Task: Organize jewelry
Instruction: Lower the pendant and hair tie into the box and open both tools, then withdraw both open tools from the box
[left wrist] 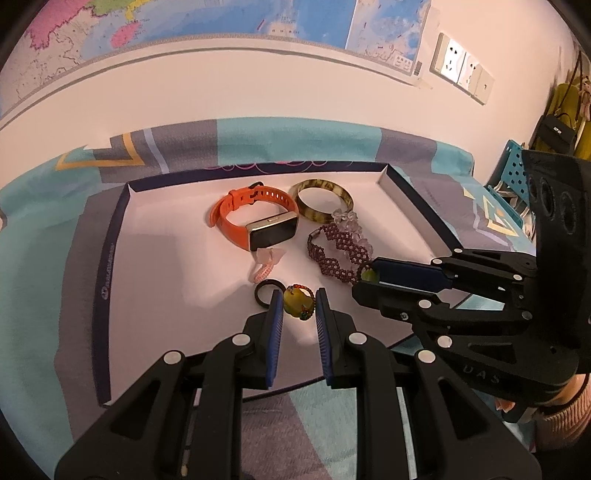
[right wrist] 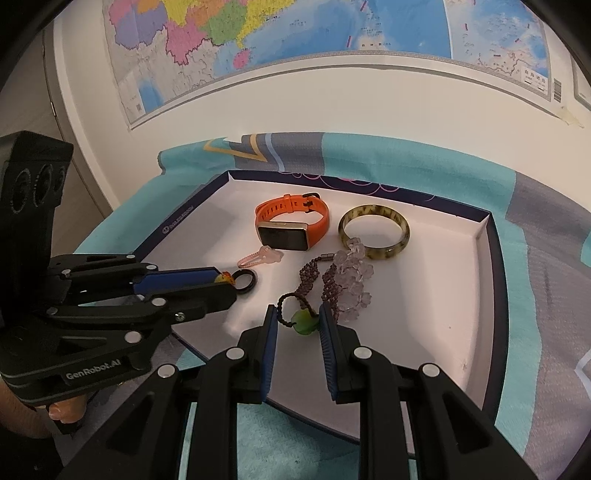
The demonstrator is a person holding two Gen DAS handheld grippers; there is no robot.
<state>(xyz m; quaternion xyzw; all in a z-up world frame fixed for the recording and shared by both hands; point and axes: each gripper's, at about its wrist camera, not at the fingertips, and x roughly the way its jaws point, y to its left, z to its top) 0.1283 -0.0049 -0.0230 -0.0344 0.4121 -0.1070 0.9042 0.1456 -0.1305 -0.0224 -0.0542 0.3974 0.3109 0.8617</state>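
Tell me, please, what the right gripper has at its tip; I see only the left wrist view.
Observer: A green bead sits between the fingers of the right gripper; whether the pads press it, I cannot tell.
Operator: Is it loose or strung?
Observer: Strung on a dark cord that loops beside the gripper's left finger.
Operator: Is anything crowding it?
Observer: The clear bracelet ends just beside the gripper's right finger.

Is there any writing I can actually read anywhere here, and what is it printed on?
"GenRobot.AI": on the side of the left tool, right-wrist view.
"UAS": partial letters on the body of the right tool, left-wrist view.
Logo and text on the box wall: too blurred to read.
Wall map labels and legend: too small to read.
Nothing readable on the orange watch.
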